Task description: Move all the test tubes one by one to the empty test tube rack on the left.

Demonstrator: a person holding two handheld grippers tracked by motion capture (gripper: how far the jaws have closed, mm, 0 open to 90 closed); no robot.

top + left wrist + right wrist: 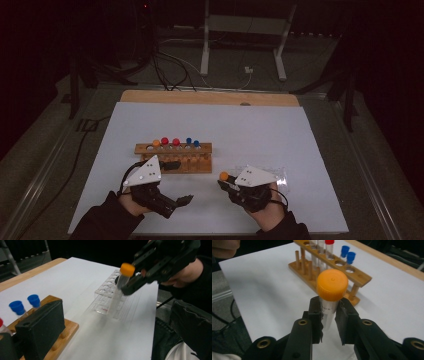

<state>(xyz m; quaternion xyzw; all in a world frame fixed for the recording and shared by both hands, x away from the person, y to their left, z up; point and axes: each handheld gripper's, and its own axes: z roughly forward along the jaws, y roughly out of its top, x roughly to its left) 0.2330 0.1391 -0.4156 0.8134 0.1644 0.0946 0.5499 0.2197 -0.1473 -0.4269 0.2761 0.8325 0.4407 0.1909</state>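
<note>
My right gripper (328, 312) is shut on a clear tube with an orange cap (332, 284), just below the cap. In the high view the right gripper (226, 183) holds this tube (223, 176) left of a clear plastic rack (281, 172). From the left gripper view the tube (117, 295) hangs tilted in front of the clear rack (106, 291). A wooden rack (172, 149) holds several tubes with orange, red and blue caps. My left gripper (179, 182) stands wide open, one finger (40, 327) against the wooden rack's (68, 328) near side, with nothing gripped.
A white sheet (250, 130) covers the table, with a wooden edge (210, 97) at the back. Cables and a white stand's legs (205, 60) lie on the floor beyond the table. The person's hands and dark sleeves come in from the bottom.
</note>
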